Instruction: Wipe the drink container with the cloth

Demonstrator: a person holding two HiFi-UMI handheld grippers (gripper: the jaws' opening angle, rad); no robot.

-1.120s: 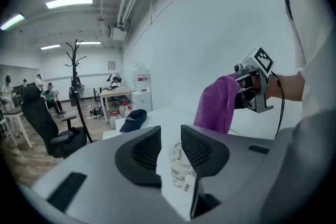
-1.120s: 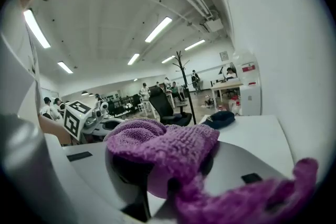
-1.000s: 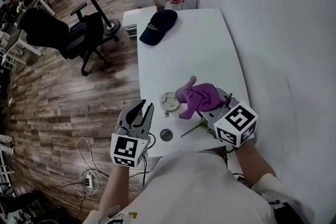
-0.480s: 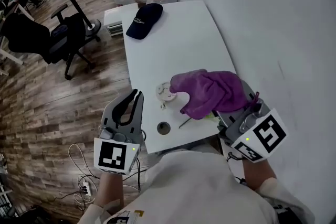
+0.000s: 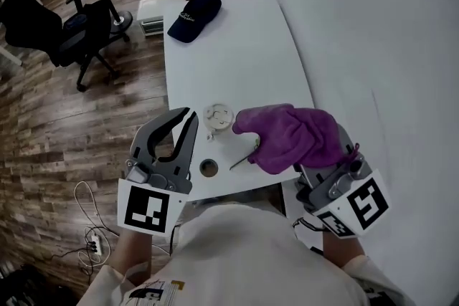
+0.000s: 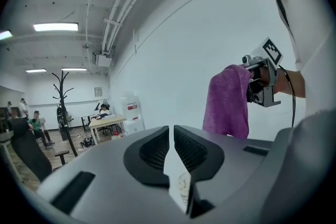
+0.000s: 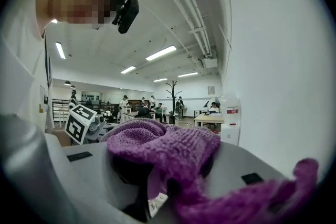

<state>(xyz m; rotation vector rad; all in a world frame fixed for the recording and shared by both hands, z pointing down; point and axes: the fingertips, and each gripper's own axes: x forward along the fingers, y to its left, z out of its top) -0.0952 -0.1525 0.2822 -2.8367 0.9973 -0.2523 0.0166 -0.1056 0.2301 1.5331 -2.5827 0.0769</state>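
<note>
Two grippers are hovering and, as far as I can judge, no wiping is happening yet. My right gripper (image 7: 157, 186) is clamping the purple cloth (image 5: 294, 136), which is draping over its jaws. My left gripper (image 6: 171, 147) has just been closing, its jaws sitting almost together on nothing. The drink container (image 5: 219, 115) is resting untouched on the table (image 5: 237, 54) below.

Grey moulded left gripper (image 5: 191, 115), black ribbed pads (image 6: 152, 152), black-and-white marker cubes (image 5: 148, 208) — white shirt (image 5: 244, 254), thin black cable (image 5: 310, 224)

Bare tabletop (image 5: 240, 64) btwn cap (image 5: 193, 16), container (image 5: 219, 115)
</note>
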